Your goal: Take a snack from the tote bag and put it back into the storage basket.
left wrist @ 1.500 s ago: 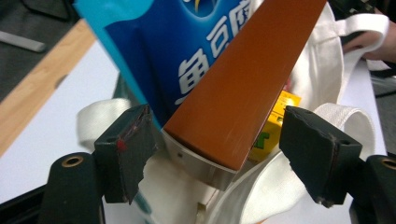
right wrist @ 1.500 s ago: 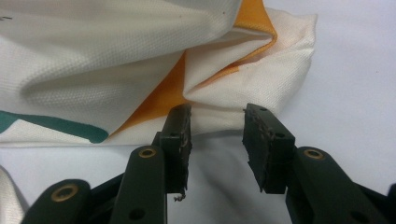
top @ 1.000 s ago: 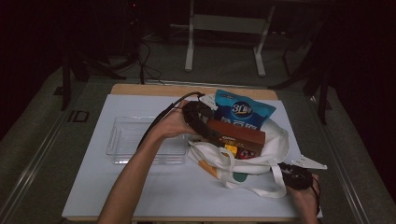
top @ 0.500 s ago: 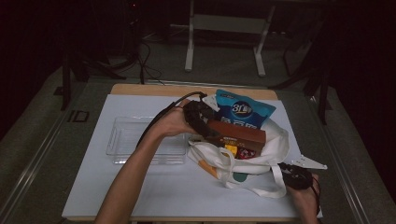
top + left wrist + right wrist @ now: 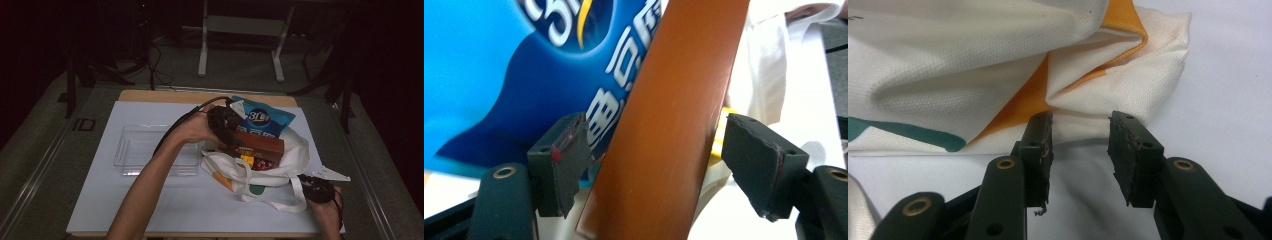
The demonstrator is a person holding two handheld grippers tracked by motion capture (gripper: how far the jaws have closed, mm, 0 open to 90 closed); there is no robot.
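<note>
The left gripper sits at the mouth of the white cloth bag, a little higher and farther from the bag's left edge than a second ago. Its jaws have just been opening and stand wide on either side of the brown box, which rises between them. The left pad lies close against the box's edge; the right pad is clear of it. Behind the box is the blue snack packet, and both lie in the bag's opening in the high view, as before. The right gripper has kept still at the bag's near right corner, its jaws half open with a fold of cloth just beyond the tips, pressing on nothing. A clear tray lies on the tabletop, left of the bag.
</note>
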